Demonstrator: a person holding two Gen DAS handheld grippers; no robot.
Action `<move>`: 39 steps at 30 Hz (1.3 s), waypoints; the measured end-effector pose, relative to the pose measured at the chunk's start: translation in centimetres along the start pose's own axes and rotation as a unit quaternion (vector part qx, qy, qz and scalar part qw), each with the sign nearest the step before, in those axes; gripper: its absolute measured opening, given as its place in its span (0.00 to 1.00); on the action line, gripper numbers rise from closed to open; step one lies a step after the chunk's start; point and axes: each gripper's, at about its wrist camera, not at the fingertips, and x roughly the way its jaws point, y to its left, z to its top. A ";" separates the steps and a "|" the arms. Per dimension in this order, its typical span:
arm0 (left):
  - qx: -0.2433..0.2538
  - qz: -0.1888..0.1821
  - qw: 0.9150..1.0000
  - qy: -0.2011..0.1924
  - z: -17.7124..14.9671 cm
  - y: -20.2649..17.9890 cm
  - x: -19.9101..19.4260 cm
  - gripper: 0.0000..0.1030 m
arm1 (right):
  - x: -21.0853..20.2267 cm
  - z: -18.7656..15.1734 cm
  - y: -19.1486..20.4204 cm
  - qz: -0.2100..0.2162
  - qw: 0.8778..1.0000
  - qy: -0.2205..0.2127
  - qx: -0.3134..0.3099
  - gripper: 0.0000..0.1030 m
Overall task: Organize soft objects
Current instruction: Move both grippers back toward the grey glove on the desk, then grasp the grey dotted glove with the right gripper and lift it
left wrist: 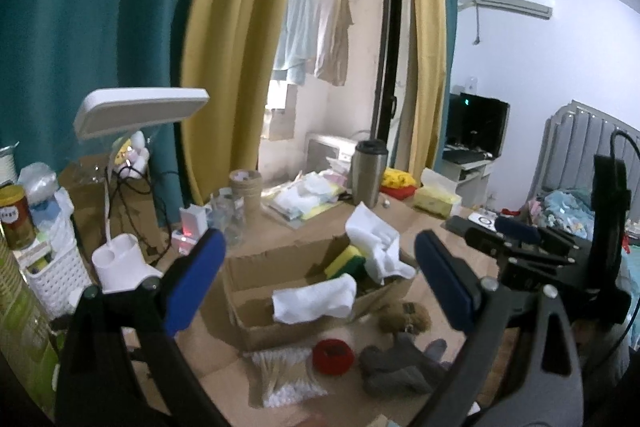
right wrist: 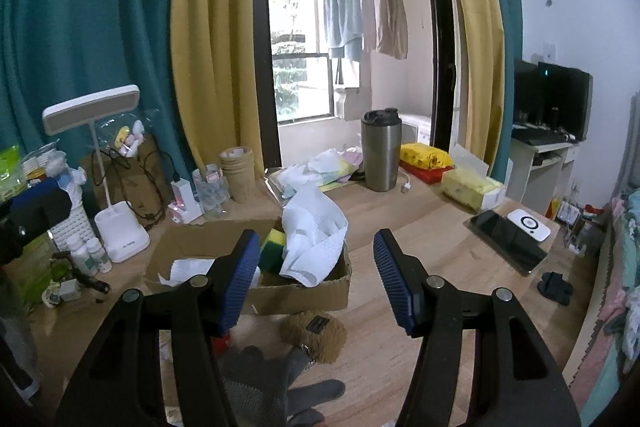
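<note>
While both our grippers, left and right, hang released and empty above the desk, the cardboard box at twelve o'clock already gathers white cloths and a sponge; the grey glove, brown plush and red pouch wait at six o'clock, within easy reach.

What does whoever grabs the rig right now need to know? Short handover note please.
Left gripper: open, empty, above the desk.
Right gripper: open, empty, above the desk.
In the cardboard box: white cloth, yellow-green sponge, folded white towel.
Done: those three are boxed.
Left on the desk in front of the box: brown plush toy, grey glove, red round item, pack of cotton swabs.
The swabs may not count as soft; check.
</note>
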 end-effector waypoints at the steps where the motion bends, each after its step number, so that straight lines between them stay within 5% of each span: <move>1: -0.004 -0.001 1.000 0.001 -0.2 0.0 -0.4 0.94 | -0.5 0.0 0.1 0.000 1.000 -0.002 -0.001 0.61; 20: -0.012 0.005 1.000 0.025 -4.6 -1.3 -2.0 0.94 | -4.7 -1.8 0.4 0.010 1.000 -0.017 -0.008 0.68; 33: -0.026 -0.006 0.993 0.111 -10.0 -1.5 0.6 0.94 | -2.2 -6.6 1.7 0.027 0.999 0.037 -0.026 0.68; 39: -0.031 -0.006 0.992 0.121 -11.0 -1.5 0.8 0.94 | -0.3 -9.0 2.4 0.050 0.996 0.070 -0.022 0.68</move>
